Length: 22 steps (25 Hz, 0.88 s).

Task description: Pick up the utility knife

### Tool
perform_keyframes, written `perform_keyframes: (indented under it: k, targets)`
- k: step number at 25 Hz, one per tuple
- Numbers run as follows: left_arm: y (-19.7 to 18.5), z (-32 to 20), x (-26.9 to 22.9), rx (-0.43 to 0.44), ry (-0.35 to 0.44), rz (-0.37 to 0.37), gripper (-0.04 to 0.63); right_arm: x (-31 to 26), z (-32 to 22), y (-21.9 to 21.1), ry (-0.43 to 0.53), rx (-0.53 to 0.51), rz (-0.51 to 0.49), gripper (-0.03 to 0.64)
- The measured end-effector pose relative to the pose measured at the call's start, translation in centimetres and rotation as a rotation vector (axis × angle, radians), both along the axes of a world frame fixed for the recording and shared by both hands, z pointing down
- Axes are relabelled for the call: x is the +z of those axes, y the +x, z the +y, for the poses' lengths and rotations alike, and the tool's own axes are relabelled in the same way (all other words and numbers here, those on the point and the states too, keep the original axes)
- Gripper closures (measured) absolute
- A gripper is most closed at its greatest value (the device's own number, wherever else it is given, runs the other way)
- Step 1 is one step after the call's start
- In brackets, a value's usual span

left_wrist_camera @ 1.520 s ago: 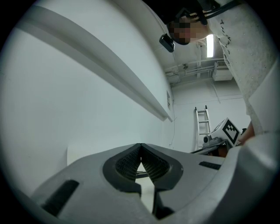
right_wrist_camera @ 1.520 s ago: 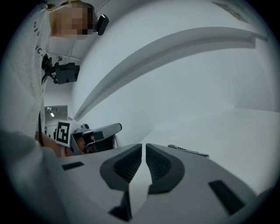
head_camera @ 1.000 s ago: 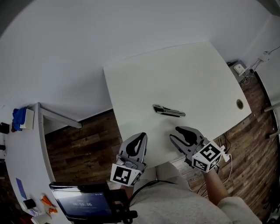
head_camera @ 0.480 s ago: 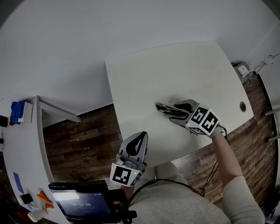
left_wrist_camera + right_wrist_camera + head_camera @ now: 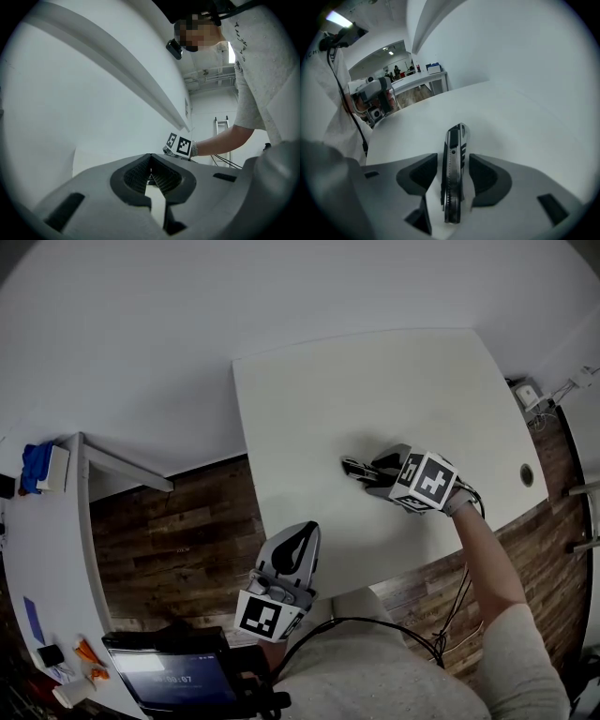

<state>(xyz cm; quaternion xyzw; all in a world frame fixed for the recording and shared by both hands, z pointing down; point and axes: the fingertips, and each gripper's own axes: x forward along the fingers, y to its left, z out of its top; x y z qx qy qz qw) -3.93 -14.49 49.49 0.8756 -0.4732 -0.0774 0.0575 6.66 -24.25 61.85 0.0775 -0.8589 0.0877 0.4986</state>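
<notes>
White table (image 5: pixel 375 381) lies open ahead of both tools. The left gripper (image 5: pixel 300 538) sits by the table's near edge, its fingers pressed together on nothing. The right gripper (image 5: pixel 453 176) tilts down onto the tabletop, fingers spread wide. The utility knife (image 5: pixel 454 140) lies lengthwise between them with a narrow gap at either pad. Its front end reaches past the fingertips, well in from every table edge.

This looks like an office-style lab or workroom. It has a plain white tabletop (image 5: pixel 375 390) with a cable hole (image 5: pixel 526 475) and a second white desk (image 5: pixel 47 549) at left. The floor (image 5: pixel 178 531) is dark wood plank, and a screen (image 5: pixel 178 677) sits nearby. A ladder (image 5: pixel 216 127) stands below exposed ceiling pipes (image 5: pixel 206 73).
</notes>
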Motion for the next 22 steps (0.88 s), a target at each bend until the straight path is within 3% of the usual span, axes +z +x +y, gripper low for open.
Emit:
perform_keyframes:
  k: [11, 22]
  targets:
    - [-0.5, -0.4, 0.7, -0.013, -0.004, 0.012, 0.588, 0.1, 1.1, -1.1, 0.02, -0.157, 0.212, 0.478]
    - [-1.2, -0.3, -0.7, -0.011, 0.007, 0.008, 0.588, -1.3, 2.1, -0.4, 0.007, 0.014, 0.077, 0.482]
